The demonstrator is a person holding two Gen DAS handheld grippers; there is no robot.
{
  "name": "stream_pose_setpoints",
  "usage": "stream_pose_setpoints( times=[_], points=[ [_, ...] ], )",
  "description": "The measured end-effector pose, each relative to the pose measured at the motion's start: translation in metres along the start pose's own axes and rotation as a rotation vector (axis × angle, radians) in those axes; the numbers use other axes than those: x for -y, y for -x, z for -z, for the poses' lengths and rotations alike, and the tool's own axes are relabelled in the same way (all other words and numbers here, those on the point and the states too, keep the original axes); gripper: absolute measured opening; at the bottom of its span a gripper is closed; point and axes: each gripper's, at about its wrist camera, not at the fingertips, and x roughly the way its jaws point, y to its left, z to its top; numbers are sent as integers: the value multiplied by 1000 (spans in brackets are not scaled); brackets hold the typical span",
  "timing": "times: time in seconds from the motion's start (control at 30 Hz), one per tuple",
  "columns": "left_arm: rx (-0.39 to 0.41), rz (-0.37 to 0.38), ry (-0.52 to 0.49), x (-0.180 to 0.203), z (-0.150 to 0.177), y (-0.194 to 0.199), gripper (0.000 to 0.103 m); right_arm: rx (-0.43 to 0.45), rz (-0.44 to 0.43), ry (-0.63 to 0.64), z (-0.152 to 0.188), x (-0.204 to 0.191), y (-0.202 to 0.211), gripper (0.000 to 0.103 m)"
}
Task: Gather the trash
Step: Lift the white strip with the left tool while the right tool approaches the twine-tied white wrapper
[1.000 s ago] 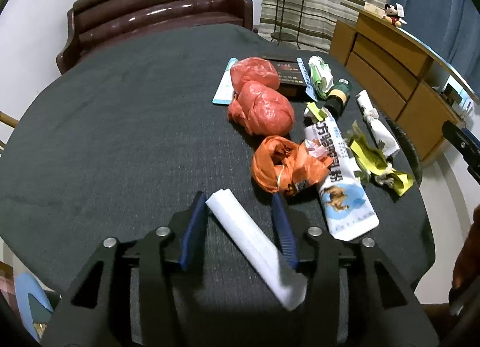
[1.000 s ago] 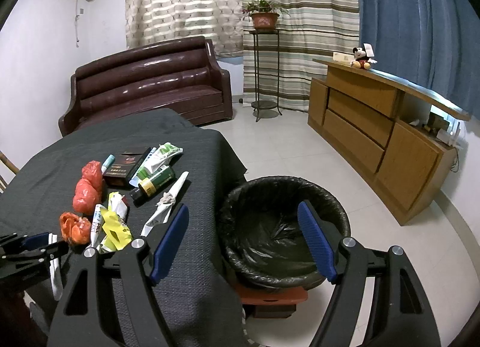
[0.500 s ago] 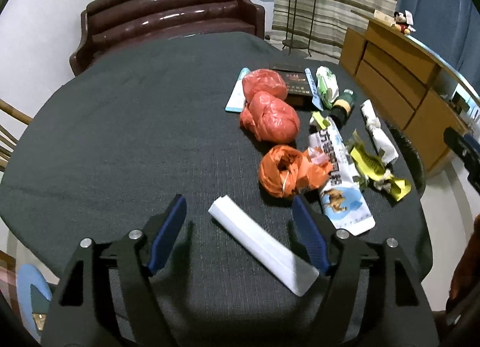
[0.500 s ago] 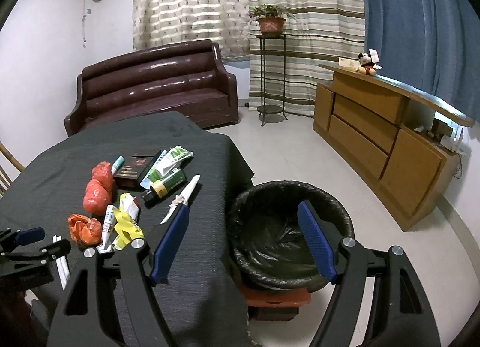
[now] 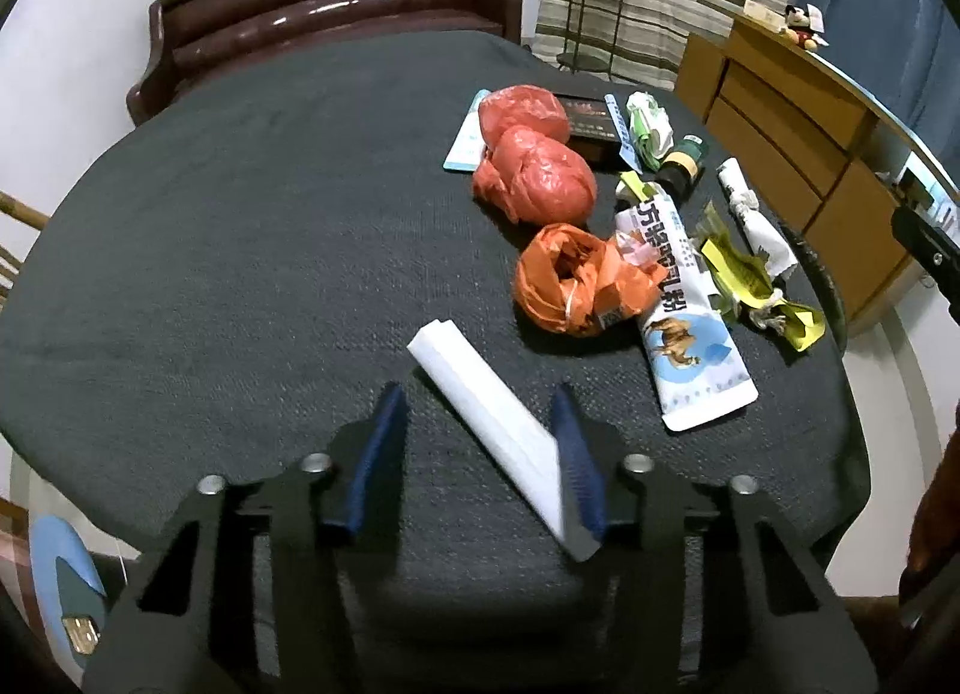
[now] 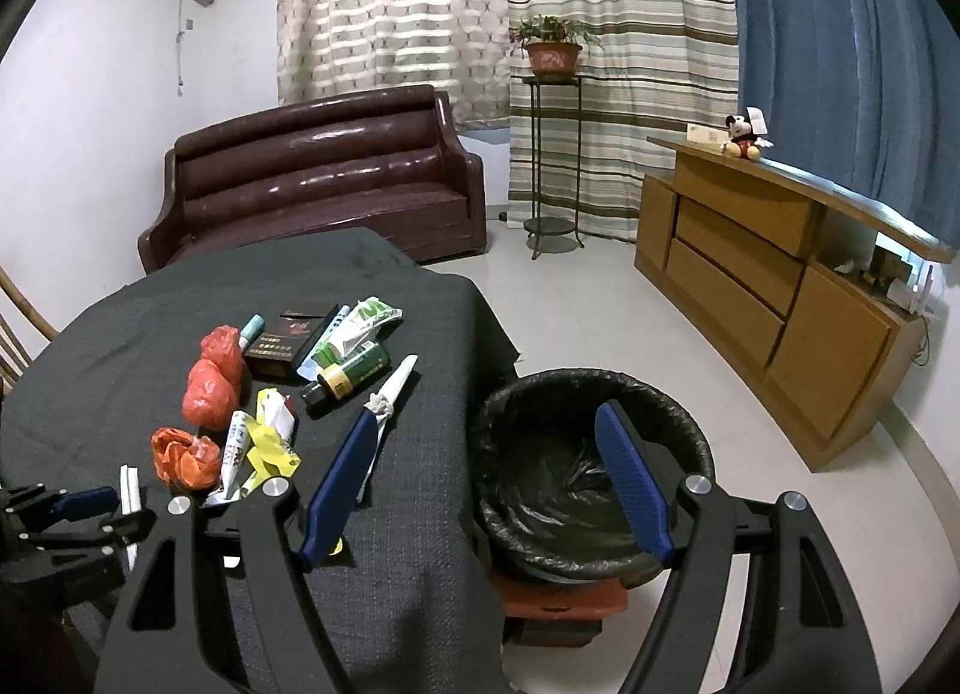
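A white folded paper strip [image 5: 486,412] lies slantwise on the dark tablecloth [image 5: 240,226]. My left gripper [image 5: 480,448] is lowered over it with the jaws closing. The strip sits between them, its near end against the right finger [image 5: 576,460], with a gap left at the other finger, so it is open. The strip [image 6: 129,484] and left gripper [image 6: 108,508] also show in the right wrist view. My right gripper [image 6: 486,490] hangs open and empty above the black-lined bin [image 6: 600,379] beside the table.
More litter lies on the table's right side: two red bags [image 5: 534,178], an orange bag [image 5: 570,280], a white printed packet [image 5: 684,334], a yellow wrapper [image 5: 750,280], a green bottle [image 5: 681,165] and a dark box [image 5: 591,117]. A wooden sideboard [image 6: 780,286] stands beyond the bin.
My left gripper's jaws spread wide half a second ago and have narrowed again around the white strip, which still lies on the cloth. The right gripper has stayed open over the bin.
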Motion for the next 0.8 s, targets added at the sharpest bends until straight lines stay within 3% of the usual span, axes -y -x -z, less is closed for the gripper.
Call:
stream_pose_setpoints(
  times=[0.07, 0.17, 0.57, 0.8],
  points=[
    [1, 14, -15, -1, 0, -2, 28, -6, 0, 0, 1, 0, -1, 73],
    [0, 31, -24, -3, -2, -5, 16, -13, 1, 1, 1, -1, -2, 73],
    [36, 40, -50, -11, -4, -3, 15, -43, 2, -2, 4, 2, -7, 73],
    [99, 1, -52, -20, -12, 5, 15, -57, -43, 26, 5, -12, -8, 73]
  ],
)
